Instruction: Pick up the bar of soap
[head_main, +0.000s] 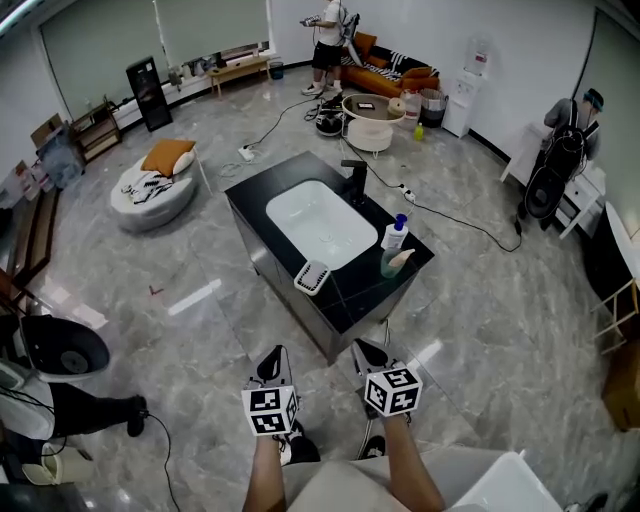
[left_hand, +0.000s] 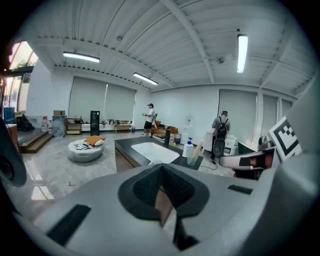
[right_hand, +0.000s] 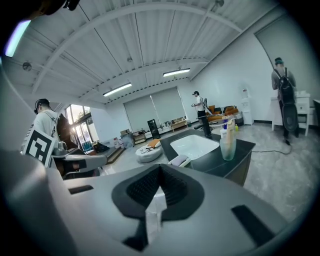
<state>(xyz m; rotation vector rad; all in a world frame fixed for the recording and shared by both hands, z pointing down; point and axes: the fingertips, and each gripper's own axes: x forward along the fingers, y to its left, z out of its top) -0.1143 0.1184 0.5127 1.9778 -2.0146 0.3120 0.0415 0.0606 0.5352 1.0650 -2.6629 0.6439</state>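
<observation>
**Soap on the counter, both claws clenched and empty**

The pale, rounded oblong bar of soap (right_hand: 179, 160) lies flat in a small white soap dish (head_main: 312, 277). The dish sits on the near corner of the black vanity counter (head_main: 352, 295), at 6 o'clock from the white rectangular basin (head_main: 322, 222). In the right gripper view the bar reads greyish-white and smooth-edged. In the head view it is too small to tell apart from the dish's dark slats, and in the left gripper view the dish barely clears the top of the closed jaws.

Counted: one soap bar and one dish. There is one black faucet (head_main: 355, 180) at 1 o'clock from the basin. One white pump bottle with a blue top (head_main: 396, 233) stands at 3 o'clock, and one clear tumbler (head_main: 391, 263) is just beside the bottle. The tumbler's contents are unclear. Two people stand in the room, one by the orange sofa (head_main: 390, 75) at the far wall and one at the right wall.

The left gripper (head_main: 272, 358) and the right gripper (head_main: 368, 352) are low at 6 o'clock in the head view, well apart from the counter, with the soap at their 12 o'clock. Each gripper's own view shows its jaws pressed together with nothing between them. The forearms are cut off by the bottom edge.
</observation>
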